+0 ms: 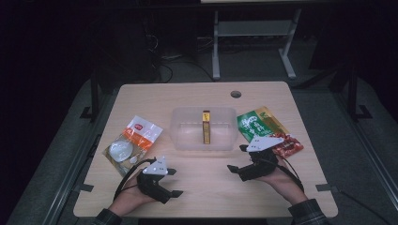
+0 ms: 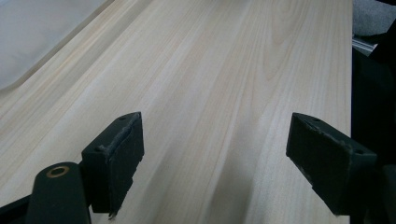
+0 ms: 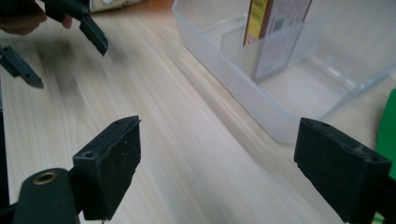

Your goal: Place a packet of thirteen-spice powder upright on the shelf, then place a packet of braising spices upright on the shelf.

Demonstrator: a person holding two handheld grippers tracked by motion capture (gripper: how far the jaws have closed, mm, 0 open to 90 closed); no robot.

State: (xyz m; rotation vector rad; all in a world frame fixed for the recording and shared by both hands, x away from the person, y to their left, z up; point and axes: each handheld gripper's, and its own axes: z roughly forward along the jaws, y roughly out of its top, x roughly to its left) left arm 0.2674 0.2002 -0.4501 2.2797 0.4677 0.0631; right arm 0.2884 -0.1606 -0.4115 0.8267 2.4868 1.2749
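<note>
A: How is the left gripper (image 1: pixel 174 182) set?
B: Jaws are spread, nothing held, over bare table (image 1: pixel 206 187) near the front edge.
A: And the right gripper (image 1: pixel 238 158)?
B: Likewise released, just before the clear bin (image 1: pixel 180 133); a yellow box (image 1: pixel 206 127) is stood upright inside.

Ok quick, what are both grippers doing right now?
Left gripper: open, nothing between its jaws.
Right gripper: open, holding nothing.

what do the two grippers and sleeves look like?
Both are black. The left gripper and right gripper each carry a pale grey three-cornered plate on top and trail a black cable. The fingers are blocky, with worn flat pads and small screw holes. The cuffs look like dark plaid.
</note>
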